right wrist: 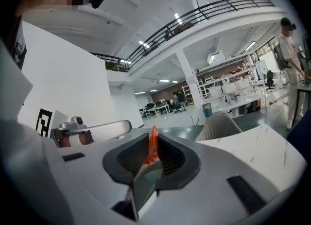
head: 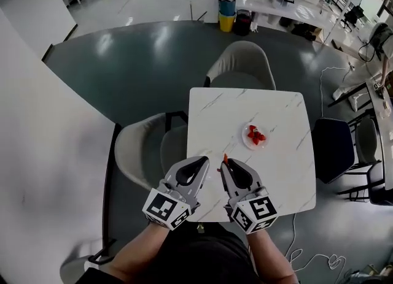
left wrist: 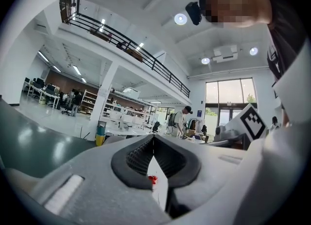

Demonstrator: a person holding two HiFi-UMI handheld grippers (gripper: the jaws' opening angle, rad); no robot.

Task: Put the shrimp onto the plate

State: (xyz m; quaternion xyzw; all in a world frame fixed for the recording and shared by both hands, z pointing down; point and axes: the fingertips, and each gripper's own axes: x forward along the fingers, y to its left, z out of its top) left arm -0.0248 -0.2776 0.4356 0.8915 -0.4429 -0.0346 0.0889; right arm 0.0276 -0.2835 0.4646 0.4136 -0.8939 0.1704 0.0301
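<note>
A small white plate sits right of centre on the white marble table, holding a few red shrimp. My right gripper hovers over the table's near edge, shut on an orange-red shrimp whose tip pokes out past the jaws. The plate lies ahead and to the right of it. My left gripper is beside it on the left, shut with nothing held. In the left gripper view the closed jaws show the plate's red shrimp through the gap below the tips.
A beige chair stands at the table's far side, another at its left, and a dark blue chair at its right. A white cable lies on the grey floor near my right.
</note>
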